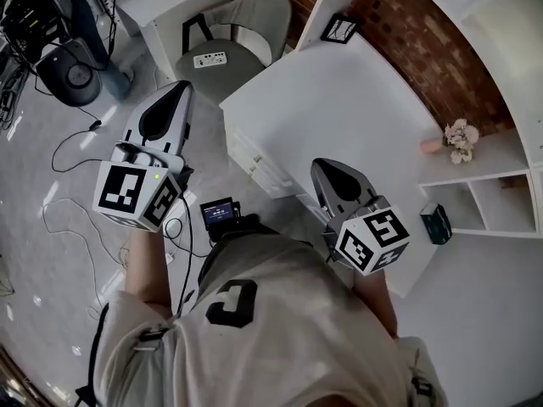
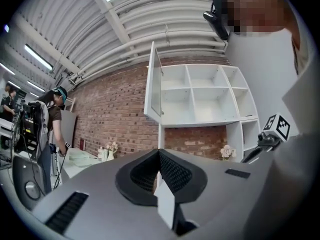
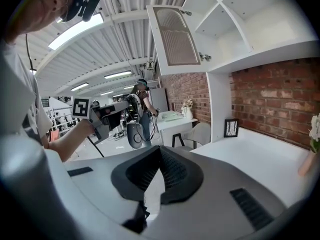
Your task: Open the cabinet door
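The white wall cabinet (image 2: 210, 91) hangs on the brick wall, and its door (image 2: 153, 84) stands swung open at the left end. In the right gripper view the same door (image 3: 175, 36) juts out overhead, inner panel showing. My left gripper (image 2: 159, 151) points level toward the cabinet from a distance, its jaws shut with nothing between them. In the head view the left gripper (image 1: 181, 89) is over the floor beside the desk. My right gripper (image 3: 160, 149) is also shut and holds nothing. The right gripper (image 1: 321, 166) hovers by the desk's near edge. Neither touches the door.
A white desk (image 1: 339, 100) with drawers stands under the cabinet, with a grey chair (image 1: 229, 49) at its far end. On it are a picture frame (image 1: 339, 28) and a flower vase (image 1: 461, 140). Cables trail on the floor (image 1: 68, 210). Another person (image 2: 55, 119) stands at the left.
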Motion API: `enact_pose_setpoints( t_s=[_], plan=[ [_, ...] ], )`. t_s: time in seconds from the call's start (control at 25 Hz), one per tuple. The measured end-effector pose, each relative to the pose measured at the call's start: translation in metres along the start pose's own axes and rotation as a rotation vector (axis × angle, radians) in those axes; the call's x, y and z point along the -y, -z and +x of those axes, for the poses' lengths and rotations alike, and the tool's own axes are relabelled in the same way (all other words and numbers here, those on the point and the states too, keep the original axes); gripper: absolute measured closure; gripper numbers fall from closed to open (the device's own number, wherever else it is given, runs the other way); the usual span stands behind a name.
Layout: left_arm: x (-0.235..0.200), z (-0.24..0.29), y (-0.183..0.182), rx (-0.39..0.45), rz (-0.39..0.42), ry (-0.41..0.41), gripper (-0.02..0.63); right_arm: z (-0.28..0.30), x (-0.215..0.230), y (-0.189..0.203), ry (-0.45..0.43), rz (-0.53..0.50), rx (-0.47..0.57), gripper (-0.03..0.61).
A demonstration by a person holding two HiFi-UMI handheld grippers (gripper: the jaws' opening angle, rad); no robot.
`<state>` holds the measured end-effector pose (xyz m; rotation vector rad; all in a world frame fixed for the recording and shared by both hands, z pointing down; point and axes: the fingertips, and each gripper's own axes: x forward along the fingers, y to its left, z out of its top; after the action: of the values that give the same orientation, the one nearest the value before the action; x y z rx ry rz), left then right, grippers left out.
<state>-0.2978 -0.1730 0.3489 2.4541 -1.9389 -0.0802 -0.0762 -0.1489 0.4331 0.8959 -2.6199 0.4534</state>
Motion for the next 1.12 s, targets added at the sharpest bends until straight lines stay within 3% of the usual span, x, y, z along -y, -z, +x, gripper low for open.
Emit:
enact_pose_setpoints(
  t_s=[0.2, 0.4, 0.92, 1.12],
  plan=[
    [0.064, 0.005, -0.004, -0.009, 0.036, 0.138, 0.597, -0.027, 0.005, 0.003, -0.009, -0.006, 0.035, 0.555],
    [0.117, 0.013, -0.015, -0.022, 0.091, 0.18, 0.597, -0.058, 0.008, 0.012, -0.03, 0.011, 0.062, 0.555],
    [0.226, -0.012, 0.009, -0.096, 0.061, 0.311, 0.597, -0.137, 0.018, 0.052, -0.018, 0.073, 0.107, 0.557],
    [0.266, -0.015, 0.01, -0.143, 0.172, 0.4, 0.597, -0.166, 0.02, 0.063, 0.02, 0.124, 0.147, 0.555]
  ],
)
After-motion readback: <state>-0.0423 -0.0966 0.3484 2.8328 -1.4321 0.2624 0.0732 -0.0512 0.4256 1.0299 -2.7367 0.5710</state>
